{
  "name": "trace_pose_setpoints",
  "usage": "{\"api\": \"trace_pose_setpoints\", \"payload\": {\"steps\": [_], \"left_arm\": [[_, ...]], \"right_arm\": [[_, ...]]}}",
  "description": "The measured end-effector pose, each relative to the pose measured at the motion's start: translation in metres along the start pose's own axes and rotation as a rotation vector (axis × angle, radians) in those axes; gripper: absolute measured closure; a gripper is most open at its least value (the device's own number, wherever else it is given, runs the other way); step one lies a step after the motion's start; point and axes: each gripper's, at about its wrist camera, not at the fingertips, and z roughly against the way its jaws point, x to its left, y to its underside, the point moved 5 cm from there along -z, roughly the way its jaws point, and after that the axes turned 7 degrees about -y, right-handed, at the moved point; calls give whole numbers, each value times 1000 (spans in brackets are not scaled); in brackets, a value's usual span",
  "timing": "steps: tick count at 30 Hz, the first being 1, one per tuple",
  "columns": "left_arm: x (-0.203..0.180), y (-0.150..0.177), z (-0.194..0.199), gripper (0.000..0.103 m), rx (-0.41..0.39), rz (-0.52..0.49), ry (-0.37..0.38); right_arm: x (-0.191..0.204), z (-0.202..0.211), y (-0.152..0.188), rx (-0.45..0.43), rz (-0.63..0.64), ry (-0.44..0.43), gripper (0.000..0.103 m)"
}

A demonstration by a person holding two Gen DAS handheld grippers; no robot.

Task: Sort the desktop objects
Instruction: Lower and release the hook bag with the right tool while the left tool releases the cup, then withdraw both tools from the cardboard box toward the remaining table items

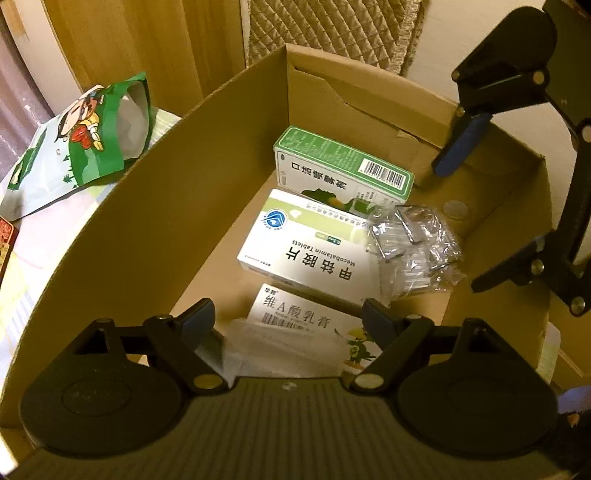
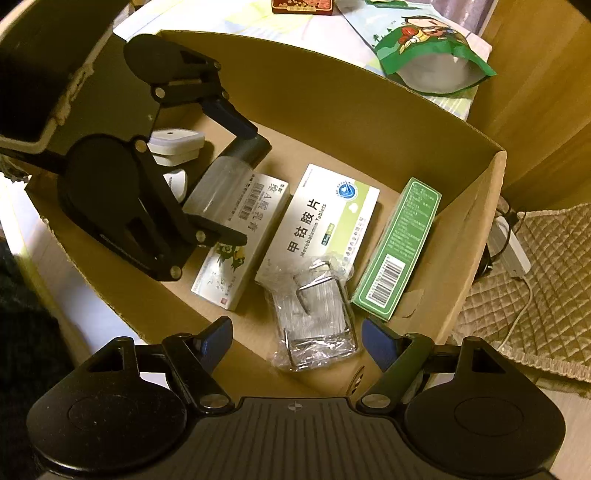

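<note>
A big cardboard box (image 2: 369, 110) sits on a bed-like top with a striped sheet (image 2: 229, 14).

The left gripper (image 2: 236, 184) reaches down into the box. Its two fingers pinch a clear plastic tube (image 2: 221, 184) with a dark cap, and the tube hangs just over a long white cream box (image 2: 236, 251) with a green cartoon bird on it. The right gripper (image 2: 297, 339) hovers over the near side of the box. Its jaws are spread wide and hold nothing.

Three medicine boxes lie side by side on the box floor. The cream box is first. Next to it is a white and light green box that says Mecobalamin Tablets (image 2: 321, 218). Then comes a dark green box (image 2: 399, 251) with a barcode, leaning against the box wall. A crinkly clear bag with shiny metal hooks (image 2: 317, 310) lies partly on top of the tablet box, close to the right gripper.

White plastic things (image 2: 177, 144) sit in the far corner behind the left gripper; I cannot tell what they are.

Outside the box, on the sheet, lies a green snack bag (image 1: 74, 147) with a cartoon kid on it. A red box (image 2: 303, 5) lies near it at the edge.
</note>
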Motion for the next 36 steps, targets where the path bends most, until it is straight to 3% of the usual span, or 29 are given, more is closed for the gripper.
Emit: {"api": "trace_pose_setpoints", "payload": {"steps": [13, 26, 31, 36], "left_arm": [[7, 5, 26, 18, -23, 21, -28], [27, 22, 96, 19, -147, 67, -59], [52, 44, 146, 19, -235, 114, -82], [96, 91, 190, 18, -266, 192, -140]], "right_arm": [[17, 17, 4, -40, -41, 54, 23], [55, 45, -2, -132, -114, 136, 23], [80, 54, -11, -198, -164, 157, 23], [107, 60, -22, -281, -230, 158, 23]]}}
